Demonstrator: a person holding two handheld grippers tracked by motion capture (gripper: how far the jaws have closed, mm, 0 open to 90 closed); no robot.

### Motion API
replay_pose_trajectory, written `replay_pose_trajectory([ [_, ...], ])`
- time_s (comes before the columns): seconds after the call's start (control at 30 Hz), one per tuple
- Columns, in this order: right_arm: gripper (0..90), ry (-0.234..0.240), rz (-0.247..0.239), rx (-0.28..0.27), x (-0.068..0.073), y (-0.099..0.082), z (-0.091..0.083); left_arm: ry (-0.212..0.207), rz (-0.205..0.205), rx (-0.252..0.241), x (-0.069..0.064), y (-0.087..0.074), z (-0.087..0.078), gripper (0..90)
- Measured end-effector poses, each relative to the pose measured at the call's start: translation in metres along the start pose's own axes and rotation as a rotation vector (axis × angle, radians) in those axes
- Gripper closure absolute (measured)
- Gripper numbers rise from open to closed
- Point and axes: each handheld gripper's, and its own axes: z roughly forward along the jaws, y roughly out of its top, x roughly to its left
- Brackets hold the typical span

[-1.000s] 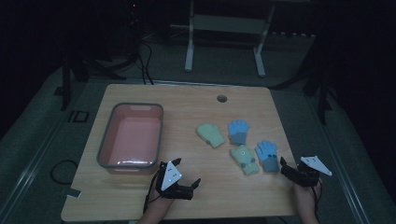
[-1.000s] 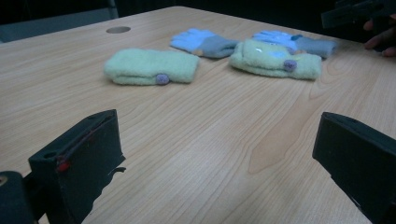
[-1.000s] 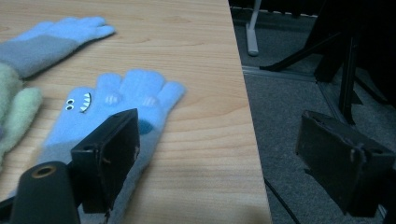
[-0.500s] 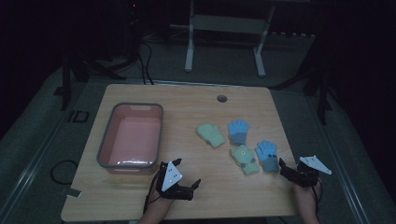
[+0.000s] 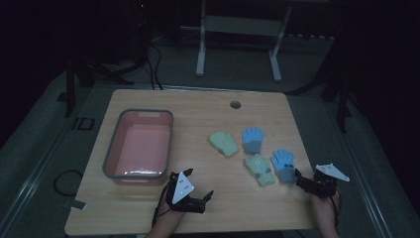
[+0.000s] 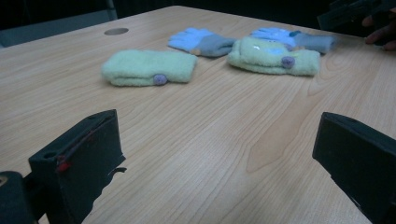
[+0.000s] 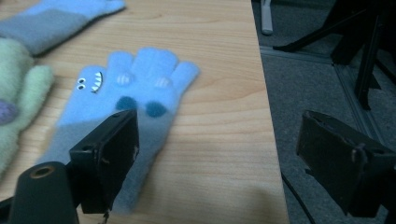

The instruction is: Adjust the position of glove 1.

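My right tool, spread wide, sits beside the blue glove at the desk's four o'clock edge; one jaw overhangs, so I may push it off.

A tub sat at the table's left; four gloves lay clustered right of it, two behind two.

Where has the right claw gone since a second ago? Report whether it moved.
No. The right claw sits at the same spot beside the near blue glove, by the table's right edge.
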Motion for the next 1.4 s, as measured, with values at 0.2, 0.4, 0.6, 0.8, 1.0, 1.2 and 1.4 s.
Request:
replay_pose_trajectory([
  [0.2, 13.2, 0.033, 0.043, -0.010, -0.005, 0.007, -0.005, -0.001, -0.003, -0.001, 0.000, 0.000, 0.000, 1.6],
  [0.4, 13.1, 0.092, 0.053, -0.044, -0.002, 0.026, -0.023, 0.001, 0.000, 0.000, 0.000, 0.000, 0.000, 1.6],
  [0.6, 13.0, 0.078, -0.005, -0.091, -0.001, 0.054, -0.036, 0.001, 0.009, 0.000, -0.001, 0.000, 0.000, 1.6],
  [0.8, 12.6, 0.077, -0.028, -0.130, -0.001, 0.073, -0.042, -0.002, 0.006, -0.001, -0.001, 0.000, 0.000, 1.6],
  [1.0, 12.5, 0.101, -0.067, -0.165, 0.009, 0.085, -0.046, -0.007, 0.006, 0.006, -0.001, 0.000, 0.001, 1.6],
  [1.2, 12.3, 0.159, -0.102, -0.170, 0.027, 0.096, -0.044, -0.008, 0.007, 0.005, -0.001, 0.000, 0.001, 1.6],
  [1.4, 16.2, 0.254, -0.118, -0.134, 0.046, 0.106, -0.037, -0.015, 0.007, 0.006, 0.000, 0.000, 0.001, 1.6],
])
